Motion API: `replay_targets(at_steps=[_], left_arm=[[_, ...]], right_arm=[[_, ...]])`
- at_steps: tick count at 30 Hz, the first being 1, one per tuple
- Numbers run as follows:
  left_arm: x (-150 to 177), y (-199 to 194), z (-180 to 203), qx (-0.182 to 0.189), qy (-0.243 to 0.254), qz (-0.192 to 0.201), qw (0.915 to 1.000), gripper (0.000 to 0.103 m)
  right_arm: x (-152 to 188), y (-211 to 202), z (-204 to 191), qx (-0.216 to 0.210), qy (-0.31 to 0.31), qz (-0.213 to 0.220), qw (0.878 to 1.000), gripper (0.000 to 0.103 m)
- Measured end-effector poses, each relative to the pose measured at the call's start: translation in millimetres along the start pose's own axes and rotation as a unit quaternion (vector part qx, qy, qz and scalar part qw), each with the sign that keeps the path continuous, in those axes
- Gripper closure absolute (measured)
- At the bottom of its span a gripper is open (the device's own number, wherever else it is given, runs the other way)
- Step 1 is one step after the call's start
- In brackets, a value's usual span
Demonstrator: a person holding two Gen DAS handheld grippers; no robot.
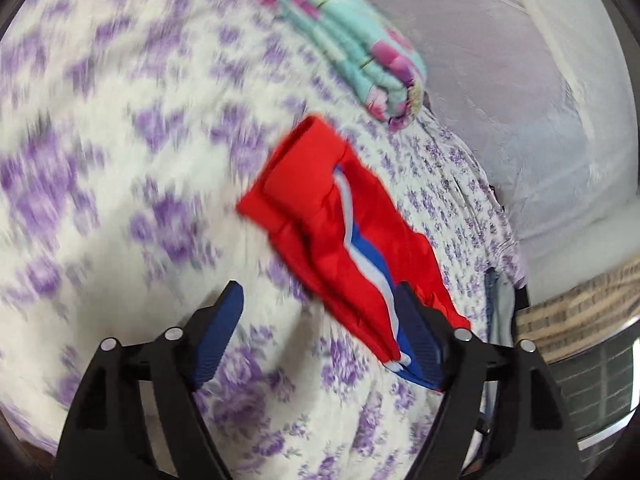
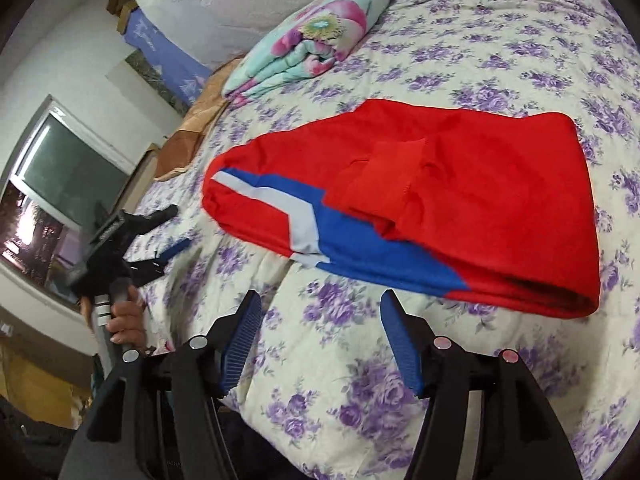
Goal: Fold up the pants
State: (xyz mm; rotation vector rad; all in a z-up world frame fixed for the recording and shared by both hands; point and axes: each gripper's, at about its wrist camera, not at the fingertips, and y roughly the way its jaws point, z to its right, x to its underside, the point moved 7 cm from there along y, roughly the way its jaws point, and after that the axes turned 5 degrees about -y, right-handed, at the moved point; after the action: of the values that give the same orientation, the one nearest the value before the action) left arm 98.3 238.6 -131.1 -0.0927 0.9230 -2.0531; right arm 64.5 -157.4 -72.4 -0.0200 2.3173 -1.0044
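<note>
The red pants (image 1: 320, 208) with a blue and white stripe lie folded on the floral bedspread (image 1: 120, 120). In the left wrist view my left gripper (image 1: 320, 286) is open. The striped end of the pants lies by its right finger (image 1: 420, 344), and the left pad is well clear of the cloth. In the right wrist view the pants (image 2: 460, 184) lie as a broad folded bundle. My right gripper (image 2: 320, 294) stands open just in front of them, with only bedspread (image 2: 500, 40) between its fingers. To the left, a hand (image 2: 124, 320) holds the left gripper (image 2: 180, 227), open beside the striped end.
A folded turquoise and pink blanket (image 2: 304, 40) lies at the far side of the bed, also in the left wrist view (image 1: 352, 40). A brown cloth (image 2: 192, 132) lies at the bed's left edge. A window (image 2: 60, 176) and a white wall stand beyond.
</note>
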Motion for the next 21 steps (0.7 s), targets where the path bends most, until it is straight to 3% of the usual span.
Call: replay_targets(at_steps=[2, 10, 11, 13, 15, 21], left_arm=[[5, 15, -1, 0.017, -0.023, -0.016, 0.9994, 0.028], [-26, 72, 14, -0.034, -0.017, 0.016, 0.9992, 0.028], [-34, 77, 16, -0.039, -0.022, 0.019, 0.9988, 0.031], [-43, 78, 18, -0.042, -0.019, 0.026, 0.9986, 0.077], [-45, 76, 19, -0.018, -0.022, 0.028, 0.9992, 0.081], [-36, 68, 21, -0.017, 0.023, 0.072, 0.997, 0.081]], right_arm=[[3, -7, 2, -0.003, 0.0, 0.006, 1.0, 0.04], [14, -41, 22, 0.003, 0.027, 0.044, 0.999, 0.04], [16, -43, 25, 0.006, 0.032, 0.046, 0.998, 0.04], [20, -44, 30, 0.012, 0.04, 0.046, 0.998, 0.04], [24, -42, 35, 0.018, 0.046, 0.042, 0.998, 0.04], [20, -11, 33, 0.037, 0.048, 0.0, 0.998, 0.04]])
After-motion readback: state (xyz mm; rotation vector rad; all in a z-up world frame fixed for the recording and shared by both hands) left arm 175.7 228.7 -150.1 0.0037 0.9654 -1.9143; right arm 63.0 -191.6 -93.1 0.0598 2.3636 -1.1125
